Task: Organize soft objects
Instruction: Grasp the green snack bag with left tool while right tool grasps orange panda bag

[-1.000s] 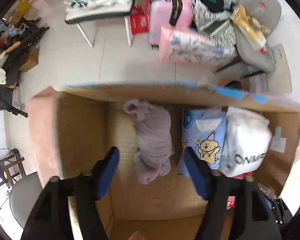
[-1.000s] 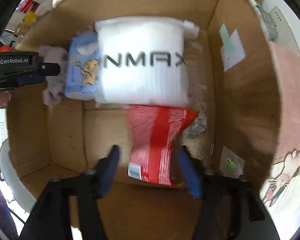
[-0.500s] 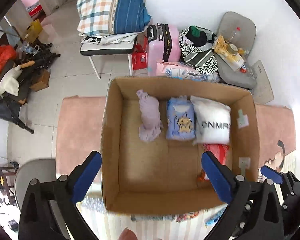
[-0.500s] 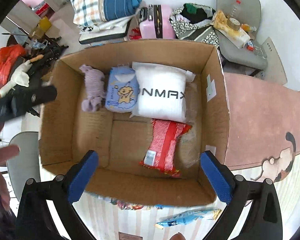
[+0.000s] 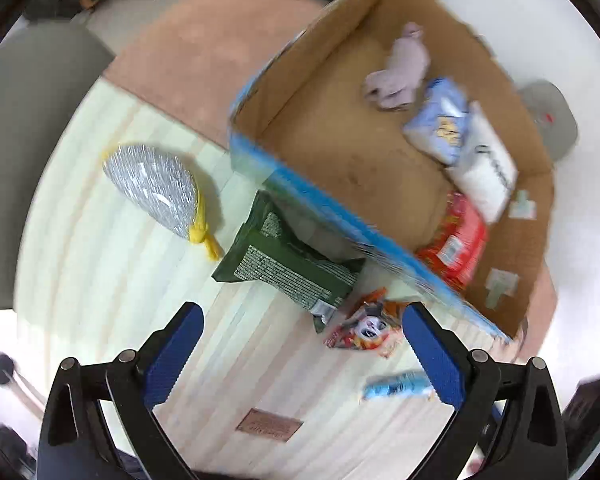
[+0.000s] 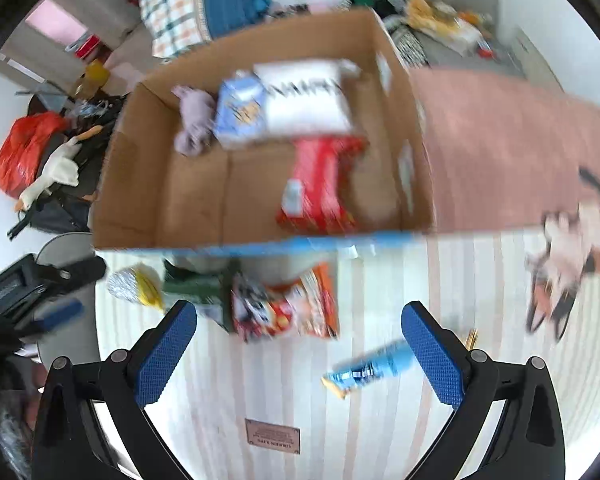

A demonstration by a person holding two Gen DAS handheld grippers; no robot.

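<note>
Both grippers, left (image 5: 300,344) and right (image 6: 299,340), have pulled back past the box's (image 6: 260,243) near edge, jaws released.

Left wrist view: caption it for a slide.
Open left gripper hovers above the green packet beside the cardboard box.

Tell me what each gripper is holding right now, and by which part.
Nothing is held. The left gripper and right gripper are both wide open above the striped mat, with nothing between their blue fingers.
</note>
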